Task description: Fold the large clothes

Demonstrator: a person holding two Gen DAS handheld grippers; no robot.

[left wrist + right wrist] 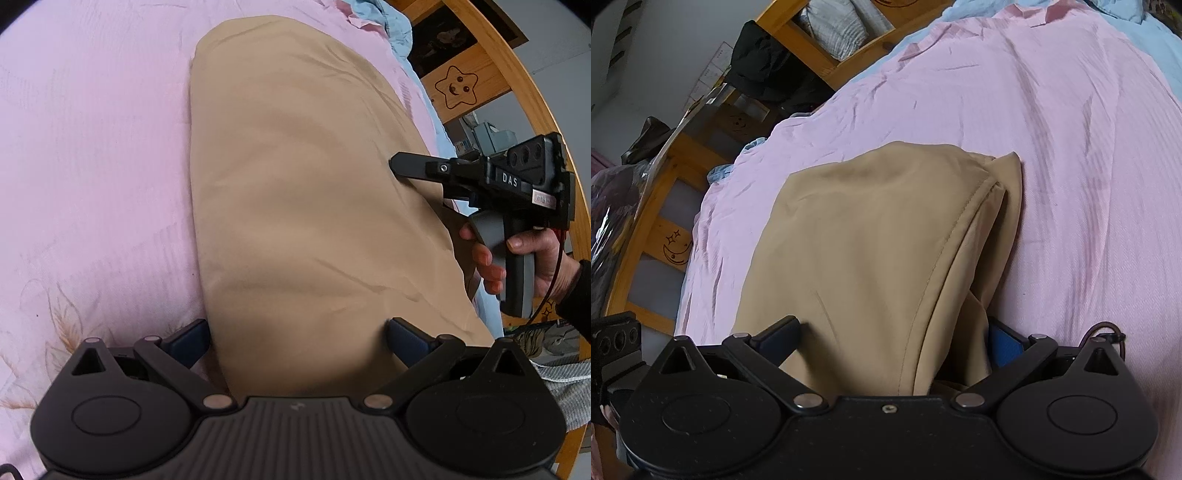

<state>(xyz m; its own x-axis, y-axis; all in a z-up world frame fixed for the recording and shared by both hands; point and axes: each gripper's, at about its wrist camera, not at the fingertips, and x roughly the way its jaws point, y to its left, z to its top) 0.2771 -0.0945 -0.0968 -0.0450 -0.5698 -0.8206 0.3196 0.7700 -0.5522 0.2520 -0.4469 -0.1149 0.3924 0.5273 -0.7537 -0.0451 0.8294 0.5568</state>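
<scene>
A tan garment (295, 192) lies folded lengthwise on a pink bedsheet (92, 166). My left gripper (297, 338) is open, its fingers wide apart on either side of the garment's near end. My right gripper (400, 166) reaches in from the right over the garment's right edge. In the right wrist view the garment (868, 240) lies between the wide-open fingers of my right gripper (892, 338), with a stitched hem and layered edge on the right side. Cloth fills the gap but the pads stand apart.
A wooden bed frame (487, 74) with a star carving runs along the right. It shows at the left of the right wrist view (665, 206) with a moon carving. Dark clothes (764, 66) and grey cushions (834, 26) lie beyond it. Blue bedding (1152, 48) is at the far corner.
</scene>
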